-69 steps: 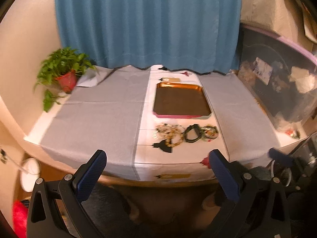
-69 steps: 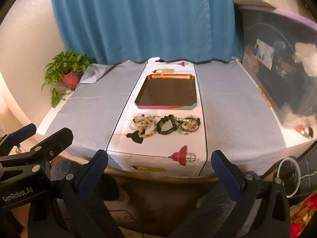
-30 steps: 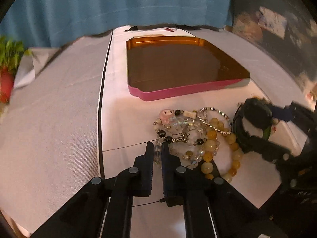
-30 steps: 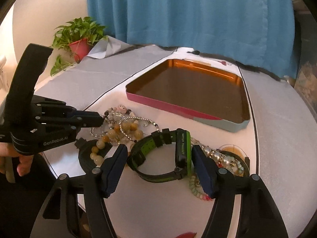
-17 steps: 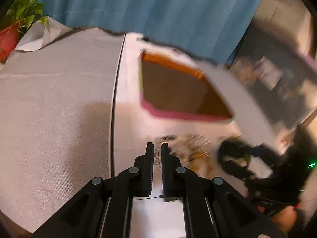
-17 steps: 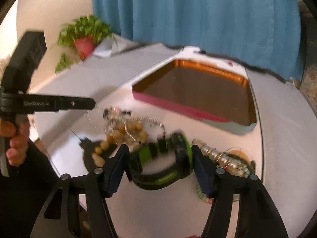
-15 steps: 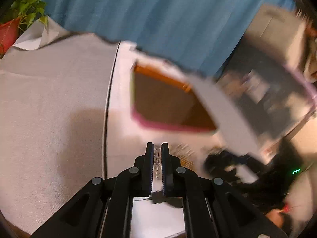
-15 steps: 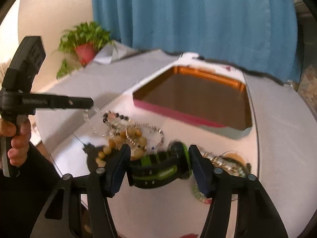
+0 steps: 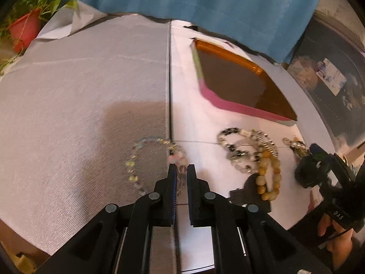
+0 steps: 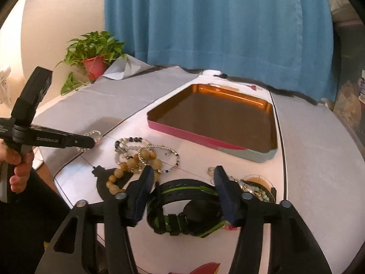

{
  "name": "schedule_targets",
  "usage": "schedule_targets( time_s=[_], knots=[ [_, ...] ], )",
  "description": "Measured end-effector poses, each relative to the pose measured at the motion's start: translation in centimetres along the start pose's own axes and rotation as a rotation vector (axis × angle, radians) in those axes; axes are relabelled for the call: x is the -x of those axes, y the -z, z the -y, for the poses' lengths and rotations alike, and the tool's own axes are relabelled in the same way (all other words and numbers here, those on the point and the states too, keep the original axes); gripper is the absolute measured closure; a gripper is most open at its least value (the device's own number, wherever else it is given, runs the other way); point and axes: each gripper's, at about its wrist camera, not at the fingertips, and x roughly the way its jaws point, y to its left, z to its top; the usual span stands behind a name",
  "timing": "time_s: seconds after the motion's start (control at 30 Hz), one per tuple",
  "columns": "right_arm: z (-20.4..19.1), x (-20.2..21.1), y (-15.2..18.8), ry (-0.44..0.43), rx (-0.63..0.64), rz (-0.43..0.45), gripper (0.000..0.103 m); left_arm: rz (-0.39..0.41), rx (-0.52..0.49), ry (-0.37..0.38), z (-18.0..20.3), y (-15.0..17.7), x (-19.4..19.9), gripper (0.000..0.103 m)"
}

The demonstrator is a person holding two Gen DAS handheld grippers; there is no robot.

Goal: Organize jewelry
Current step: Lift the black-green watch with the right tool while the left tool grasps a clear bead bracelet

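Your left gripper (image 9: 181, 171) is clenched on a clear-bead bracelet (image 9: 146, 157), the strand pinched between the nearly closed fingers while its loop hangs out over the seam between the grey cloth (image 9: 79, 91) and the white runner (image 9: 189, 118) (the beads are blurred, so their exact lie is hard to read). Your right gripper (image 10: 182, 174) is spread wide around a black-and-green watch (image 10: 189, 207) that lies on the bench; its pads (image 10: 146, 182) stand to either side of the strap, and contact cannot be told. Just beside the watch to the left lies a tangle of bracelets (image 10: 146, 153): amber beads, a silver chain and a dark-and-clear beaded loop. To the right of the watch sits another small heap of beaded pieces (image 10: 255, 189). Beyond them rests the tray (image 10: 205, 137), with a pink near wall and copper inside. At the far left corner stands a potted plant (image 10: 93, 52), with a blue curtain (image 10: 216, 27) behind.
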Motion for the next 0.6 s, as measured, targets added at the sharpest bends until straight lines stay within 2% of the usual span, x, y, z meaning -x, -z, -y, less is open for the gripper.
schedule_targets(
  time_s=[0.1,0.2,0.3,0.37,0.43,0.6],
  knots=[
    [0.6,-1.8,1.0,-0.022,-0.038,-0.116,0.035,-0.002,0.02,0.004,-0.8,0.4,0.5,0.095],
    [0.5,-1.6,1.2,-0.06,-0.03,-0.125,0.035,0.002,0.029,0.013,-1.0,0.4,0.6,0.094],
    [0.6,-1.7,1.4,-0.042,-0.015,-0.131,0.046,0.01,0.037,0.014,-1.1,0.3,0.4,0.093],
    [1.1,-1.6,1.4,-0.06,-0.043,-0.13,0.048,0.011,0.041,0.015,-1.1,0.2,0.3,0.093],
    [1.4,-1.5,1.4,-0.063,-0.065,-0.126,0.048,0.003,0.003,-0.008,-0.6,0.1,0.2,0.097],
    [0.5,-0.5,1.1,-0.064,-0.042,-0.086,0.048,0.006,-0.048,-0.054,0.1,0.1,0.2,0.098]
  ],
)
